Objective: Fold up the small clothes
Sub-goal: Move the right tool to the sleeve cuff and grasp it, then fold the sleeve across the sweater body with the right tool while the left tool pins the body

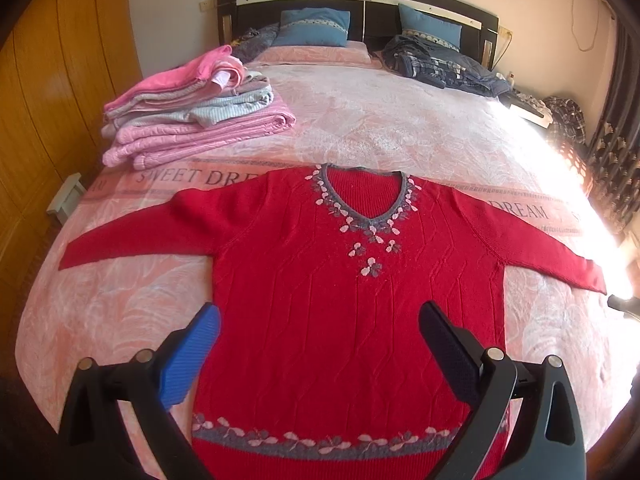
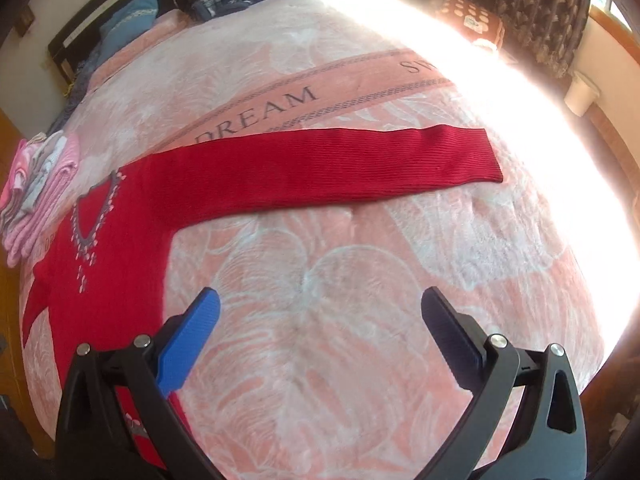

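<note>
A red knitted sweater [image 1: 320, 300] with a grey V-neck and pink flower trim lies flat, front up, on the pink bedspread [image 1: 380, 120], both sleeves spread out. My left gripper [image 1: 320, 312] hovers open above the sweater's lower body, nothing between its fingers. In the right wrist view the sweater's right sleeve [image 2: 328, 168] stretches across the bed toward the sunlit side. My right gripper [image 2: 320, 300] is open over bare bedspread [image 2: 340, 360], below that sleeve and to the right of the sweater's body [image 2: 104, 272].
A stack of folded pink and grey clothes [image 1: 192, 116] sits at the bed's far left. Blue pillows [image 1: 312, 26] and a crumpled dark quilt [image 1: 440, 64] lie by the headboard. A wooden wardrobe [image 1: 48, 120] stands left. Strong sunlight washes out the bed's right edge [image 2: 540, 140].
</note>
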A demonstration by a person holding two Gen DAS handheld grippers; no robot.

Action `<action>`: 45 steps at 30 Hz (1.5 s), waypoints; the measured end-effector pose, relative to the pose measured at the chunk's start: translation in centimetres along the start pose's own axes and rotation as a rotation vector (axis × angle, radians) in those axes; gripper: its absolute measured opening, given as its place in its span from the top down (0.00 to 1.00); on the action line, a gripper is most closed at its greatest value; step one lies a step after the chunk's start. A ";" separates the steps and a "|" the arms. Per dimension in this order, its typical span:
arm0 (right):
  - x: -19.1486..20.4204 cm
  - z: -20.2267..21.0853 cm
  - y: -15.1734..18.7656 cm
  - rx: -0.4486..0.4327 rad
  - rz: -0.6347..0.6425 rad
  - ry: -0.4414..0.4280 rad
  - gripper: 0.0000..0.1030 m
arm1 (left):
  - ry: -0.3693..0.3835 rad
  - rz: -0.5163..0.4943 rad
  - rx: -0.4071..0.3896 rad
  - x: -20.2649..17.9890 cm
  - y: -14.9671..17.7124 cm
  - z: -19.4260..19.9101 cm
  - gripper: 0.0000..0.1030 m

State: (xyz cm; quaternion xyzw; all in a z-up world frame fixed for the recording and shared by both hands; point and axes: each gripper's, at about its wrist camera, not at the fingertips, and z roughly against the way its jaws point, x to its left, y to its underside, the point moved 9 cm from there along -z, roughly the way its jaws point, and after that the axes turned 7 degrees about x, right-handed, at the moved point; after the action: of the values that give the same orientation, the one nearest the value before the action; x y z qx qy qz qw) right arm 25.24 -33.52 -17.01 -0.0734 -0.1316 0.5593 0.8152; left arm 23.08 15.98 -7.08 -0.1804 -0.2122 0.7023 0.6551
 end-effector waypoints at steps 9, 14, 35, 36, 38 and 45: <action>-14.6 -7.4 -8.6 0.040 -0.199 0.031 0.04 | -0.041 0.019 0.011 -4.1 -5.3 -7.7 0.04; -18.0 -10.3 -10.5 0.080 -0.251 0.032 0.12 | -0.076 -0.010 0.000 -5.1 -6.4 -10.1 0.04; -14.9 -6.4 -9.9 -0.008 -0.158 -0.019 0.94 | -0.119 -0.030 0.019 -2.6 -5.1 -12.3 0.04; -13.9 -5.2 -9.6 -0.026 -0.142 -0.040 0.94 | -0.123 -0.023 0.015 -2.0 -5.1 -12.0 0.04; -11.2 -3.2 -9.2 -0.049 -0.095 -0.077 0.96 | -0.125 -0.001 0.013 -0.8 -5.2 -11.7 0.04; 1.7 0.8 -6.7 -0.046 0.106 -0.160 0.96 | -0.143 0.005 0.018 2.3 -5.4 -11.5 0.04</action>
State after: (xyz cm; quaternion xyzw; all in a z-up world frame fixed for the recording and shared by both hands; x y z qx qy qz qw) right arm 31.58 -34.38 -14.25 -0.0538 -0.2051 0.6025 0.7694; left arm 33.55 19.24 -13.82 -0.1243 -0.2516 0.7171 0.6380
